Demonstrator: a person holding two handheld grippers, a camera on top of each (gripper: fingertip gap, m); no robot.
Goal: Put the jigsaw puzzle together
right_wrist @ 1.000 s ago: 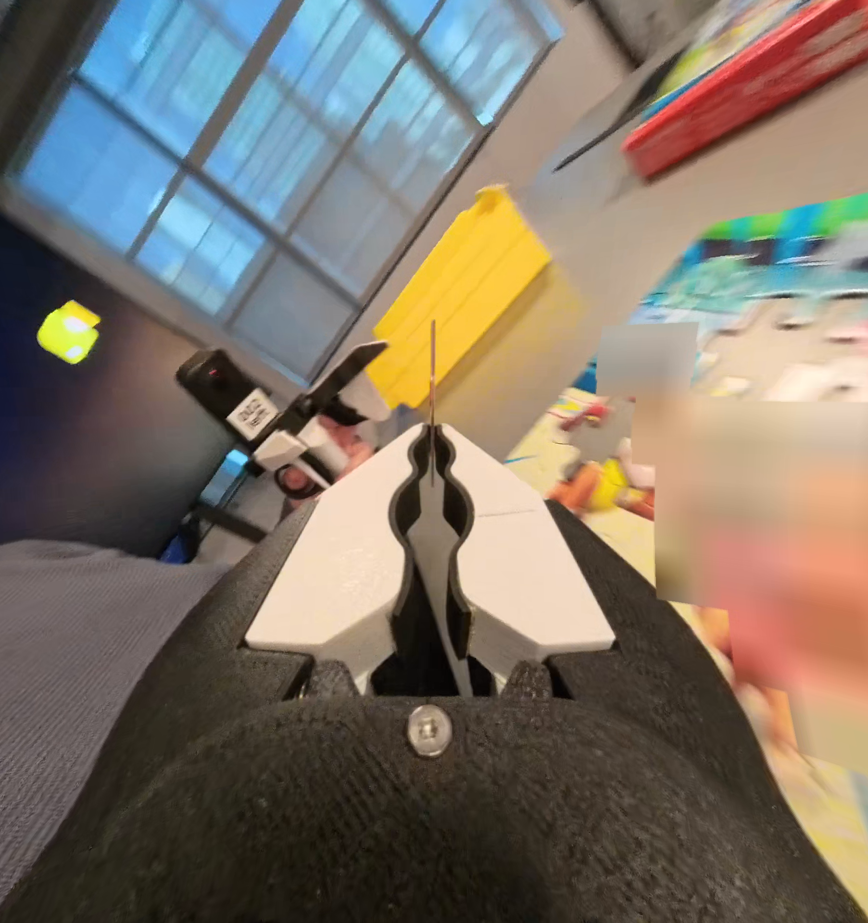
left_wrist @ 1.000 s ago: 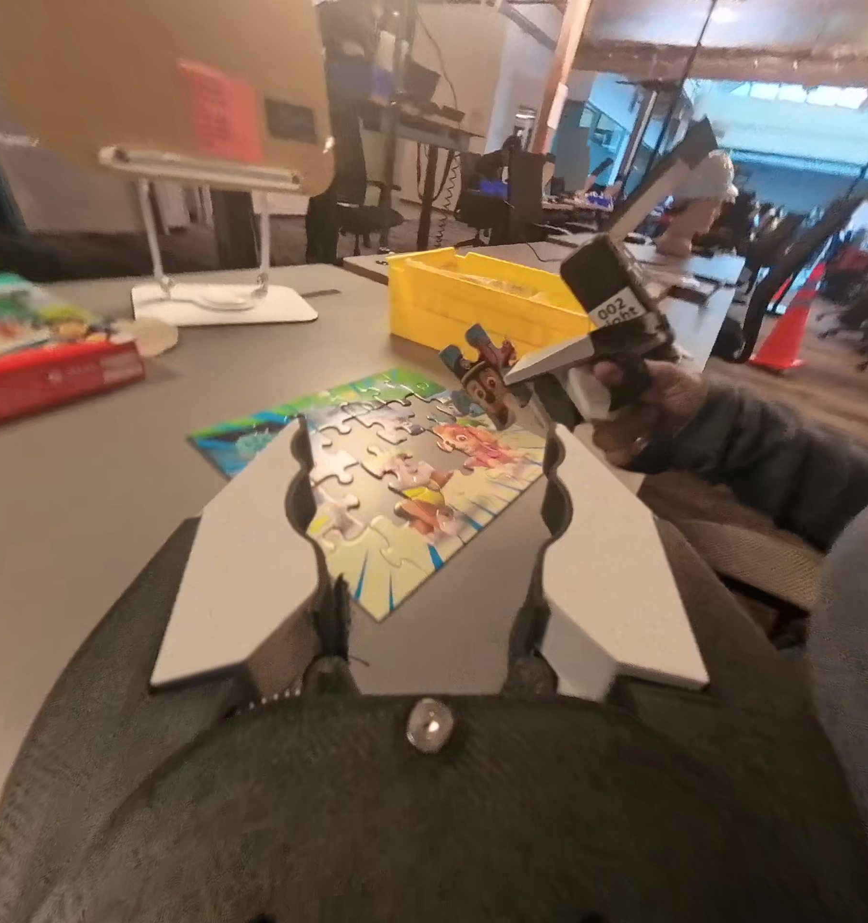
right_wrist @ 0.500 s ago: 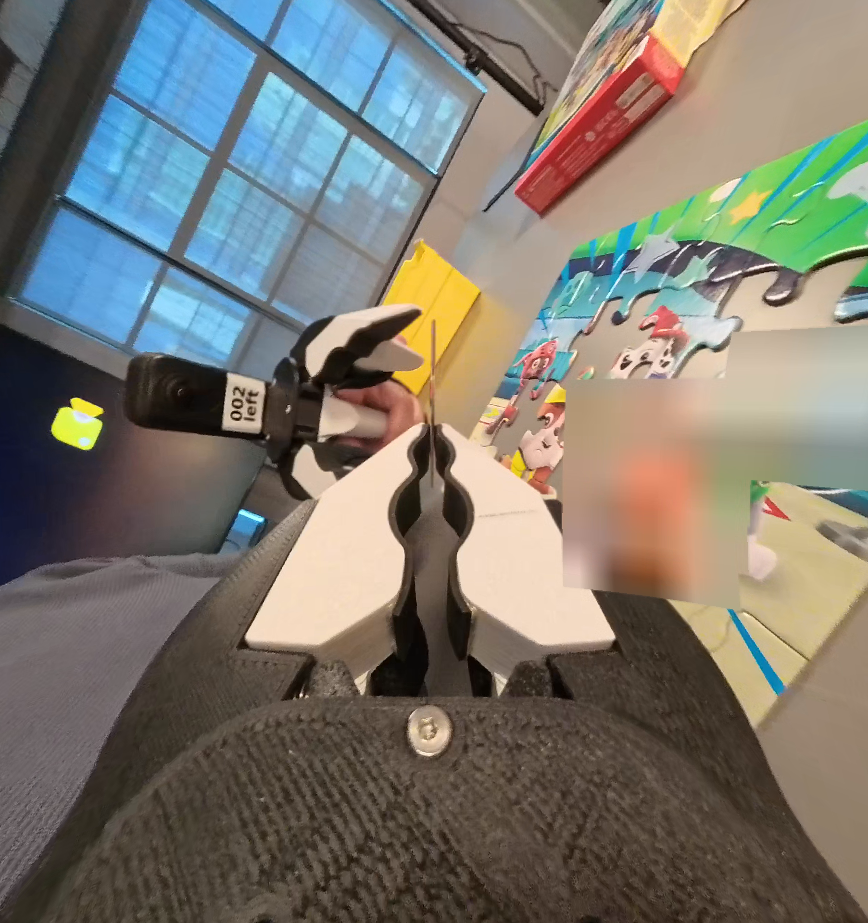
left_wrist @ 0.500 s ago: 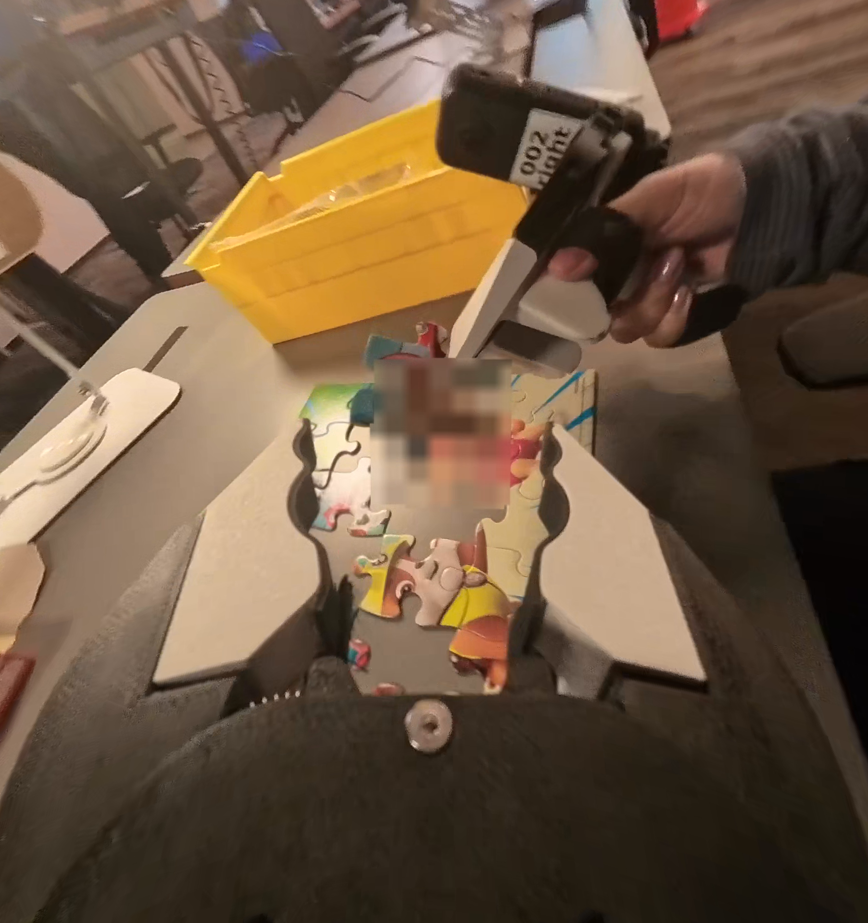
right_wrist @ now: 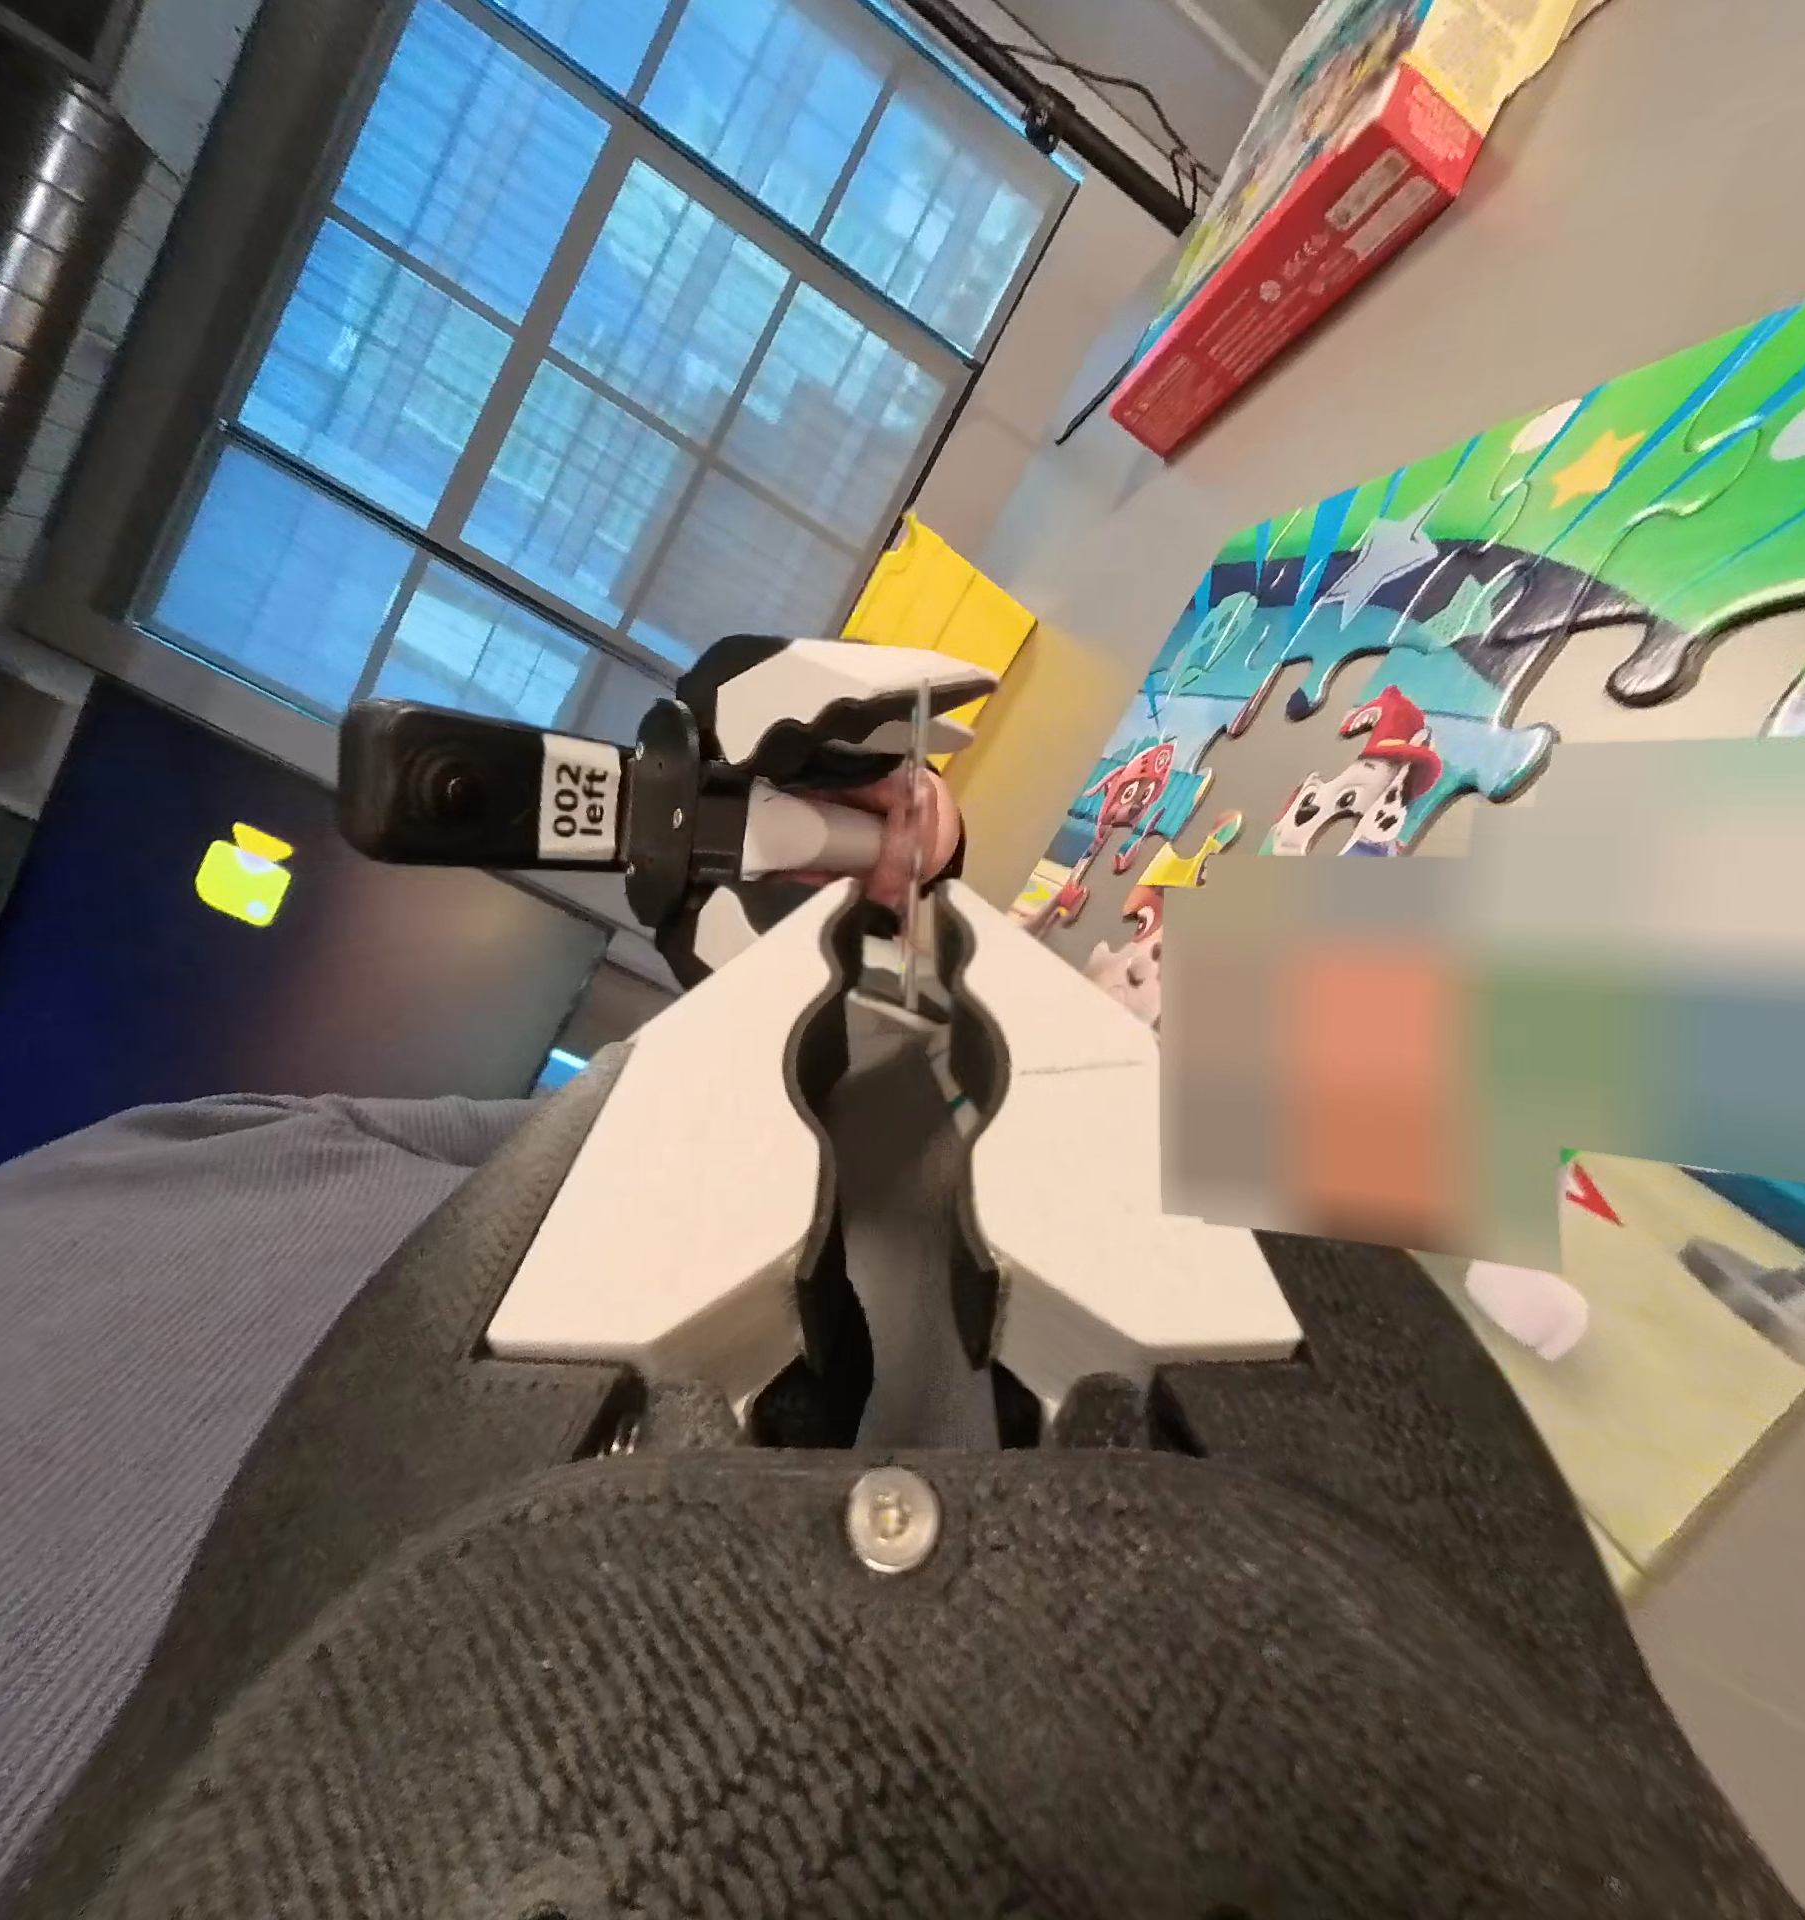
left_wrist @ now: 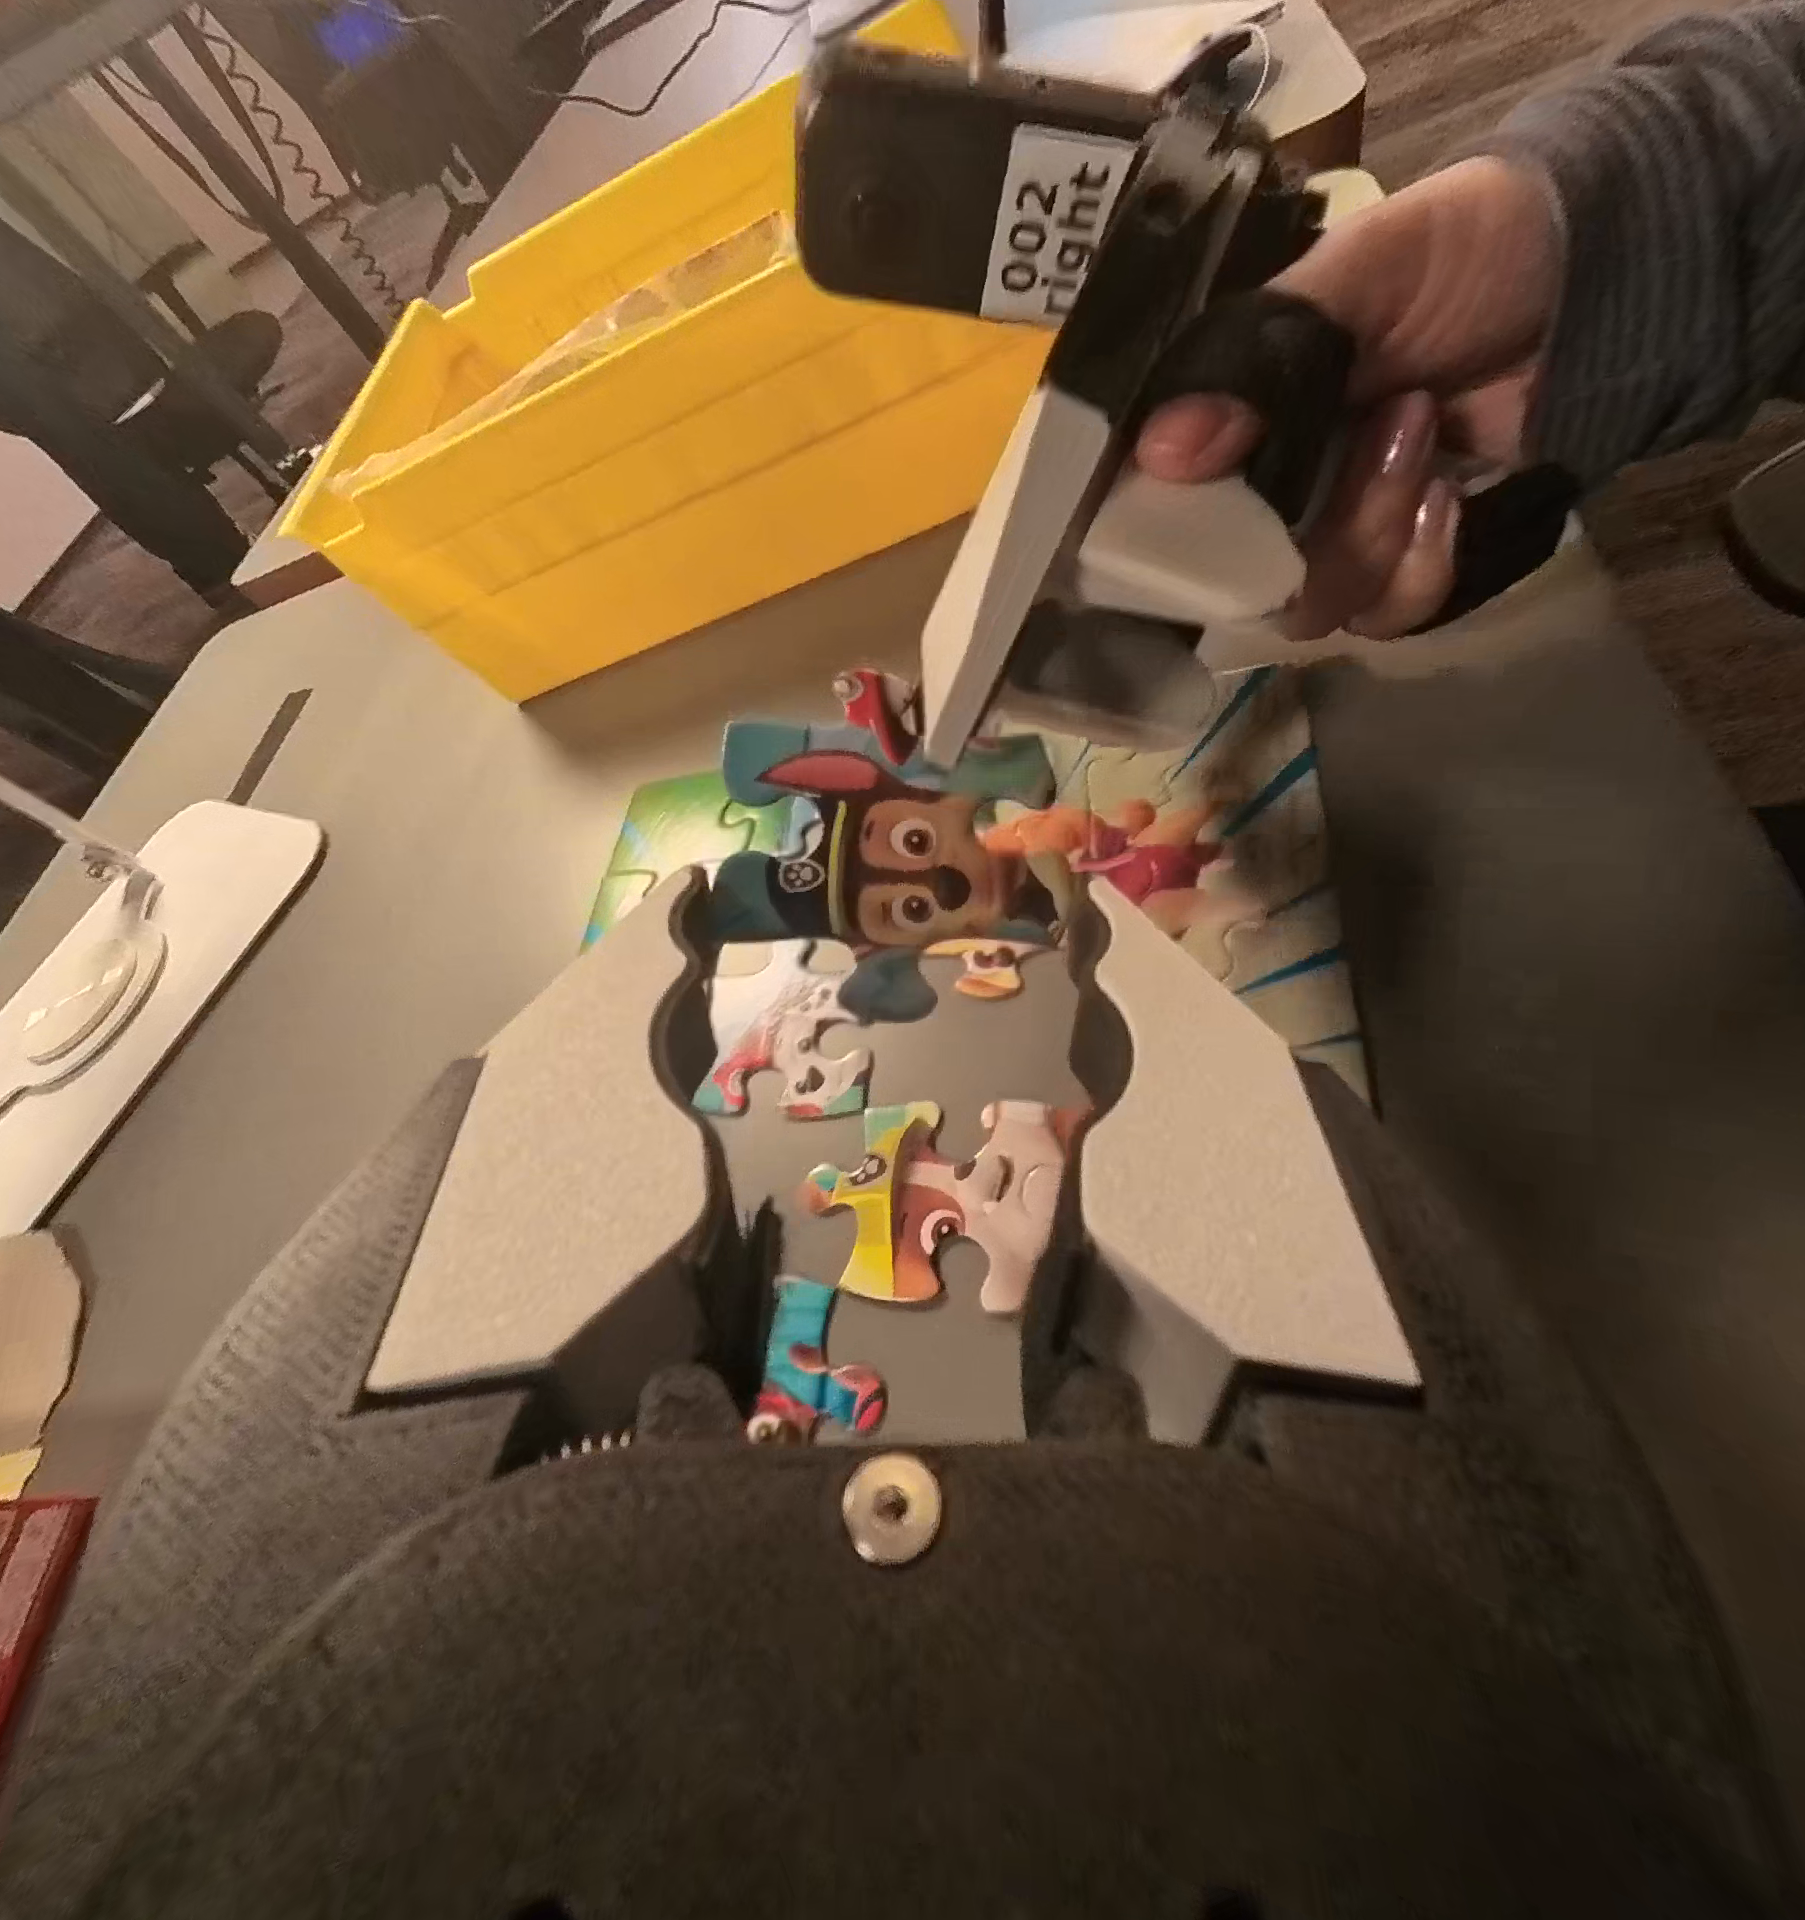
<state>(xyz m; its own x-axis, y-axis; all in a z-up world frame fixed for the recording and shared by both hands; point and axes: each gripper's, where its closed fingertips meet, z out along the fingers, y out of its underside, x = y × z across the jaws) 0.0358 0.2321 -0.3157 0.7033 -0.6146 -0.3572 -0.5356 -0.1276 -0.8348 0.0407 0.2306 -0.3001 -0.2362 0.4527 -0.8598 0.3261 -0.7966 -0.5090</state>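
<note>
- Right gripper (left_wrist: 945,743) is pinching a cartoon-dog puzzle piece (left_wrist: 877,862) by its edge, lifted above the part-built puzzle (left_wrist: 1241,894).
- Left gripper (left_wrist: 887,914) is hovering near, jaws wide open, holding nothing, over loose pieces (left_wrist: 929,1205).
- Yellow bin (left_wrist: 669,436) is sitting far left.

Flat grey counter (left_wrist: 410,831) carries a yellow plastic bin (left_wrist: 669,457), a partly assembled colourful cardboard jigsaw (right_wrist: 1500,644), loose puzzle pieces (left_wrist: 919,1205), a red cardboard box (right_wrist: 1313,260) and a white flat stand base (left_wrist: 129,956).

The puzzle piece (left_wrist: 877,862) shows a brown puppy in a blue cap, the bin (left_wrist: 649,416) is yellow, the box (right_wrist: 1303,260) is red, and the table (left_wrist: 441,810) is grey.
</note>
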